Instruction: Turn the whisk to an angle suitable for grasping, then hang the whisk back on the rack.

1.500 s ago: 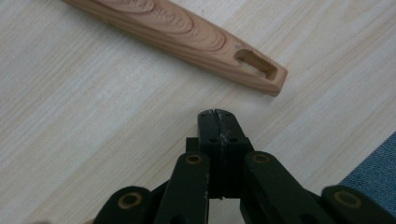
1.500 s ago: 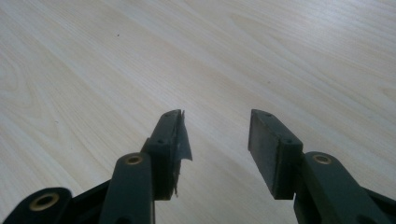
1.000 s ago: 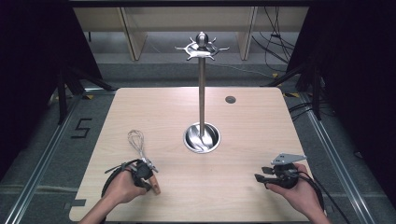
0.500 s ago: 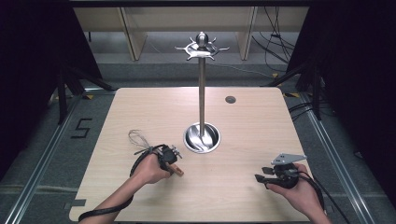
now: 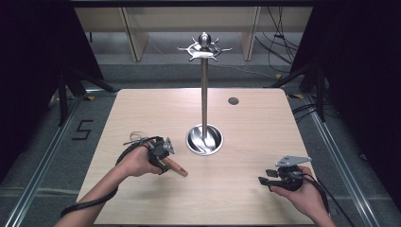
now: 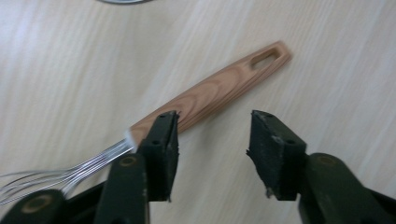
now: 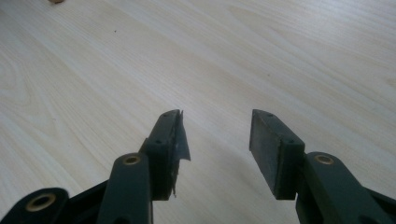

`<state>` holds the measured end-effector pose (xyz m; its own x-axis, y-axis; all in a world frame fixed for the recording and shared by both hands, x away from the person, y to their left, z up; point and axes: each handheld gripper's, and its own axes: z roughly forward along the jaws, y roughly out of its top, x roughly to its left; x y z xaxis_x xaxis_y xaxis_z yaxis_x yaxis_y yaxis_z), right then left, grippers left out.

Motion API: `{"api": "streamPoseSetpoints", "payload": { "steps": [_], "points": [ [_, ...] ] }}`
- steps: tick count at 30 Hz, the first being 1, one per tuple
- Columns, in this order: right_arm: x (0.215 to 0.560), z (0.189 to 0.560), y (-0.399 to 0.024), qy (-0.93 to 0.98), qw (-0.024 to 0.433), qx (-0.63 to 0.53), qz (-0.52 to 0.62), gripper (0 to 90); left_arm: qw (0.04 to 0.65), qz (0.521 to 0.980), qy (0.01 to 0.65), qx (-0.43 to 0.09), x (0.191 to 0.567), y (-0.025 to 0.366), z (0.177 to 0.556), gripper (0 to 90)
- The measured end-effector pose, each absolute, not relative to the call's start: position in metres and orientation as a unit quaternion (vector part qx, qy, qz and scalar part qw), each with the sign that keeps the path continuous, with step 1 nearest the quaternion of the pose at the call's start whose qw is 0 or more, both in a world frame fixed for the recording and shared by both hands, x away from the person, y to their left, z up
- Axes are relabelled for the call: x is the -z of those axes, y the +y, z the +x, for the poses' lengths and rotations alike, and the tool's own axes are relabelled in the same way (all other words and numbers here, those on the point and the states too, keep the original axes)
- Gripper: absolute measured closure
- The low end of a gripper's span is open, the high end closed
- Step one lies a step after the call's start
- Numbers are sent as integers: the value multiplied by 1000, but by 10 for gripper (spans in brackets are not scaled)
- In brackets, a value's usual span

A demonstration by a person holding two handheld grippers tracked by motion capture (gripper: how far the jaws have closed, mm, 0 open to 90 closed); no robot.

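Left gripper (image 5: 161, 153): held in the person's left hand (image 5: 135, 162) over the left-front part of the table (image 5: 255, 118). Jaws parted with a clear gap in the left gripper view (image 6: 212, 140); nothing clamped between them.

Whisk (image 6: 205, 95): lies on the table directly beneath and ahead of the left gripper. Wooden handle with a slotted hole at its far end; the handle runs out past the left jaw tip, not between the jaws. Wire loops (image 6: 56, 175) trail back behind that jaw. In the high view the handle end (image 5: 176, 167) projects to the right of the gripper.

Utensil stand (image 5: 204, 90): upright metal pole with hooked crown on a round dish base (image 5: 204, 140), just right of and beyond the left gripper, between the two grippers.

Right gripper (image 5: 279, 177): held in the person's right hand (image 5: 302, 189) at the right-front of the table, well apart from the stand. Jaws spread (image 7: 215, 140), empty, above bare wood.
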<state>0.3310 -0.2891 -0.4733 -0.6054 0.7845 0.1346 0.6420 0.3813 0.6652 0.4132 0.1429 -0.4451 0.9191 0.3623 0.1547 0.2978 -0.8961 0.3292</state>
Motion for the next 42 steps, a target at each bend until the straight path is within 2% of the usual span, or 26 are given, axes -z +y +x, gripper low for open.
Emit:
{"api": "streamPoseSetpoints", "payload": {
  "steps": [4,6,9,12,15,17,22,25,26,33,35,42],
  "points": [
    [472,331,-292,828,104,-343,431,540,157,970,151,-105,446,149,422,392],
    [473,331,-289,815,107,-358,442,540,152,972,141,-114,446,150,425,381],
    [470,333,-289,830,122,-350,417,536,149,974,126,-113,444,150,431,381],
    [469,329,-287,827,103,-345,432,535,148,976,123,-105,443,149,437,389],
    [474,333,-290,824,123,-360,419,535,134,980,117,-89,446,145,443,399],
    [472,332,-291,823,110,-357,428,534,122,984,106,-80,449,142,447,392],
    [472,331,-294,831,106,-344,425,535,109,988,69,-83,457,134,457,384],
    [473,333,-291,827,123,-355,419,534,104,989,56,-84,459,131,460,384],
    [469,332,-290,835,111,-340,418,534,103,990,53,-86,459,130,460,383],
    [471,331,-287,834,107,-339,421,533,103,992,39,-68,465,127,462,367],
    [475,333,-287,830,124,-352,415,534,104,991,39,-68,463,127,464,376],
    [473,331,-287,831,115,-349,417,533,76,996,32,-40,469,124,464,421]
  ]
}}
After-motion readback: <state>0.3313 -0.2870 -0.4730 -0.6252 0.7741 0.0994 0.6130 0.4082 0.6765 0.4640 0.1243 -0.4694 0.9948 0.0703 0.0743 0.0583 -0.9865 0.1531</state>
